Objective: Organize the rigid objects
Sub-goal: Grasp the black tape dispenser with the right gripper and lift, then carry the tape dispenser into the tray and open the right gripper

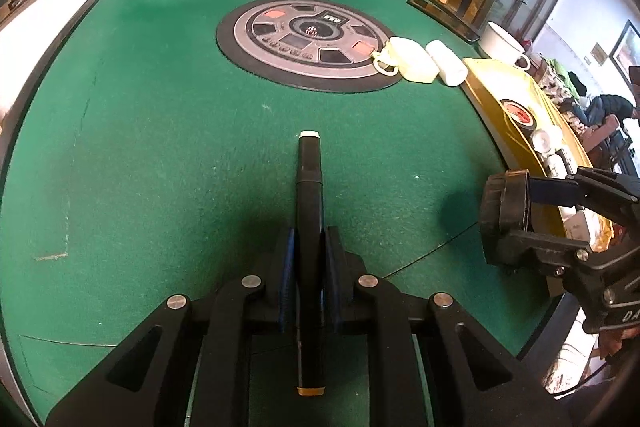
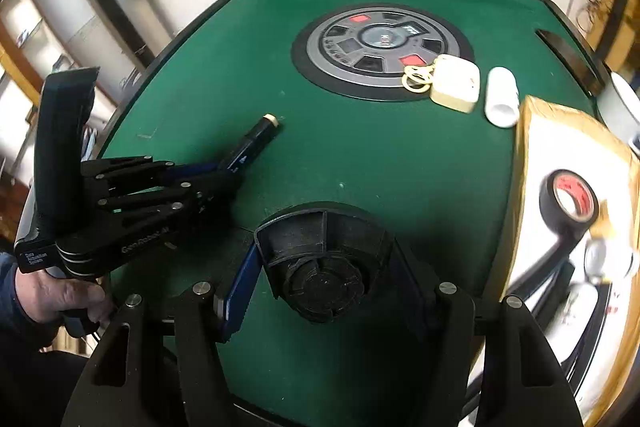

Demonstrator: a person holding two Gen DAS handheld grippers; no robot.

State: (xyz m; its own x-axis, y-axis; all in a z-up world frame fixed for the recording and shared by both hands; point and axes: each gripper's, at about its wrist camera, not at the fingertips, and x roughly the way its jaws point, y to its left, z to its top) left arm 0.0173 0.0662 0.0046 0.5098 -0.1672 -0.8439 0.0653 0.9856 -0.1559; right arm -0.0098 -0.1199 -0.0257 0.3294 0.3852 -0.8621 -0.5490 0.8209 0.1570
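A black marker (image 1: 308, 203) with a pale cap at its far end and an orange band at its near end sits clamped between the blue-padded fingers of the left gripper (image 1: 309, 259), pointing forward above the green felt table (image 1: 152, 115). From the right wrist view the same marker (image 2: 256, 141) sticks out of the left gripper (image 2: 230, 171) at a slant, its pale tip low over the felt; whether the tip touches the cloth is hard to tell.

The right gripper (image 2: 324, 267) is closed on a black round lid (image 2: 324, 267) with a ribbed rim, held near the table's near right edge. In the left wrist view that lid (image 1: 505, 217) shows edge-on, pinched in the right gripper (image 1: 520, 219).

Farther out, in the middle of the table, lies a round grey control panel (image 1: 304, 45) with red and dark buttons. Touching its right rim is a cream case (image 2: 456, 83) with a yellowish ring cord, and just beside it a white cylinder (image 2: 501, 101) lying on its side.

Along the right edge stands a cardboard box (image 2: 532, 147) holding a roll of black tape (image 2: 568, 203) with a red core, plus a few blurred white things. Beyond the box a white cup (image 1: 505, 41) sits off the table.
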